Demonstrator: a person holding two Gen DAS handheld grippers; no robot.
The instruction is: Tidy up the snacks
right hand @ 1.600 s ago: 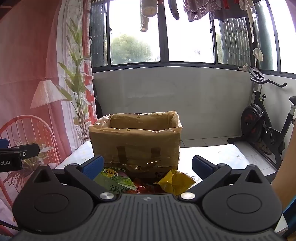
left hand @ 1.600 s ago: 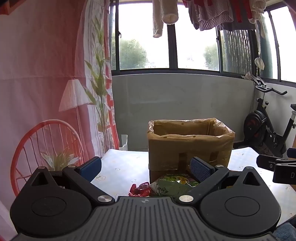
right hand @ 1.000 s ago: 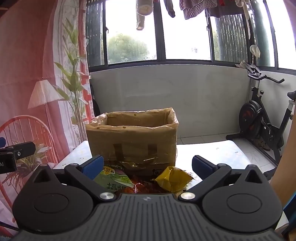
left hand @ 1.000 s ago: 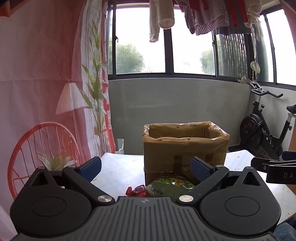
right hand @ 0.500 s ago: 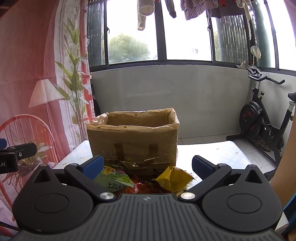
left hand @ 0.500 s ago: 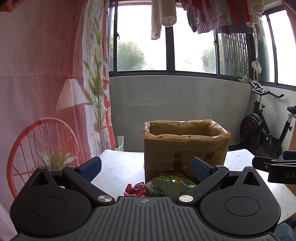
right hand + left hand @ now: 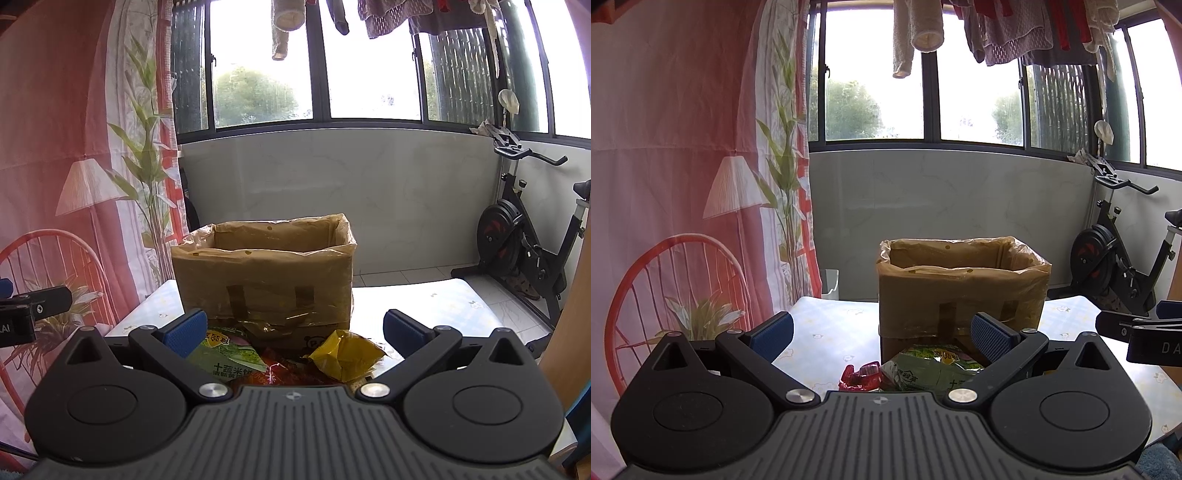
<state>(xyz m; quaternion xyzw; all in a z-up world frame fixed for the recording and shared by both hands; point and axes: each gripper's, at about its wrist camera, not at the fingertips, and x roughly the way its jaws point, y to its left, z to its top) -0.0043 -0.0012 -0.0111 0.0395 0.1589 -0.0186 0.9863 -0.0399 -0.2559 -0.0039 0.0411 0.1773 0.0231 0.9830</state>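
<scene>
Standing on the table (image 7: 820,325) with a pale patterned cloth, a brown cardboard box (image 7: 960,291) lined with a clear plastic bag is open at the top, and both cameras look at it from the front. The left gripper (image 7: 882,332) hangs above the near part of the table with its two blue-padded fingers (image 7: 774,329) wide apart, and nothing is between them. The right gripper (image 7: 293,328) is in the same state, jaws spread and holding nothing. The snacks lie in a small heap on the cloth just in front of the box, close to its front wall. In the left view a green snack packet (image 7: 934,373) lies near the right finger, and a small red wrapped candy (image 7: 860,376) is just beside it on the left. In the right view the same green packet (image 7: 227,354) shows next to the left finger, a crumpled yellow packet (image 7: 345,354) lies to the right of it, and a dark red packet (image 7: 284,371) is between these two, partly covered. I cannot tell if anything is inside the box, because its front wall hides the bottom. An exercise bike (image 7: 524,236) stands on the floor at the right, well apart from the table.
</scene>
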